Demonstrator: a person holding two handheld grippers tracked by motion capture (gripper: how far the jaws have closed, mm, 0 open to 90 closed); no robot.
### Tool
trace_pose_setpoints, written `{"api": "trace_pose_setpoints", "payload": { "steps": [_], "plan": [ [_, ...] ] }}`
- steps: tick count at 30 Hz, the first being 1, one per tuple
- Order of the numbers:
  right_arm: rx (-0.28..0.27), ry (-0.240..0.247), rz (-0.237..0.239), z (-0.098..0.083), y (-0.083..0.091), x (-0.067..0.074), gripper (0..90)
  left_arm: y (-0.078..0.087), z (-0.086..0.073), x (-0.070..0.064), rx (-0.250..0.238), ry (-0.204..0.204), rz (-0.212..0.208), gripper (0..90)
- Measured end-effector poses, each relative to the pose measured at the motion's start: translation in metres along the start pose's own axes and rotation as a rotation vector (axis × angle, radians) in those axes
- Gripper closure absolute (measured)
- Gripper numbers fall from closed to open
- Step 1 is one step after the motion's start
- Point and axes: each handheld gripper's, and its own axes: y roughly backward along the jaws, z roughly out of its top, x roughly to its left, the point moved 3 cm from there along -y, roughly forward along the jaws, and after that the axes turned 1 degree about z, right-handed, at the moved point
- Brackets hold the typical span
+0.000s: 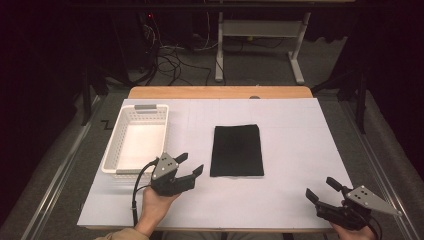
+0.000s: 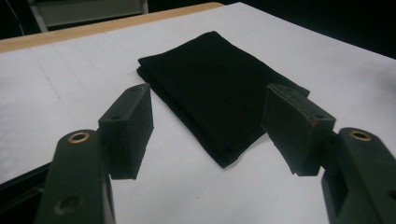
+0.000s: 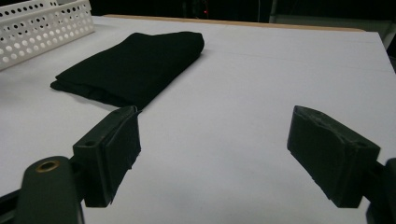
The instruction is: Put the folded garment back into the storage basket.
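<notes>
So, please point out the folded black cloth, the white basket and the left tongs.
folded black cloth [image 1: 236,150], high view, middle of its top face.
white basket [image 1: 112,145], high view, its left wall.
left tongs [image 1: 191,163], high view, midway between the two tips.

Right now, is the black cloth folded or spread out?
Folded: the black cloth lies as a neat rectangle, with stacked layers showing along its near edge.

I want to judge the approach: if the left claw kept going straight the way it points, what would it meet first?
Probably the near corner of the folded black cloth: the left claw is open and aimed at it, with bare table between.
</notes>
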Motion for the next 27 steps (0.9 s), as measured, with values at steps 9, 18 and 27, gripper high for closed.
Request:
{"api": "trace_pose_setpoints", "payload": {
  "steps": [9, 18, 27],
  "plan": [
    [-0.001, -0.002, 0.004, 0.000, 0.000, 0.000, 17.9, -0.015, 0.005, 0.000, 0.026, -0.007, 0.002, 31.6],
    [-0.002, 0.000, 0.006, 0.000, 0.000, 0.001, 17.7, -0.033, 0.010, -0.004, 0.044, -0.014, -0.008, 31.5],
    [-0.002, 0.001, 0.005, 0.000, 0.000, 0.001, 17.2, -0.051, 0.015, -0.010, 0.065, -0.016, -0.009, 31.5]
  ]
}}
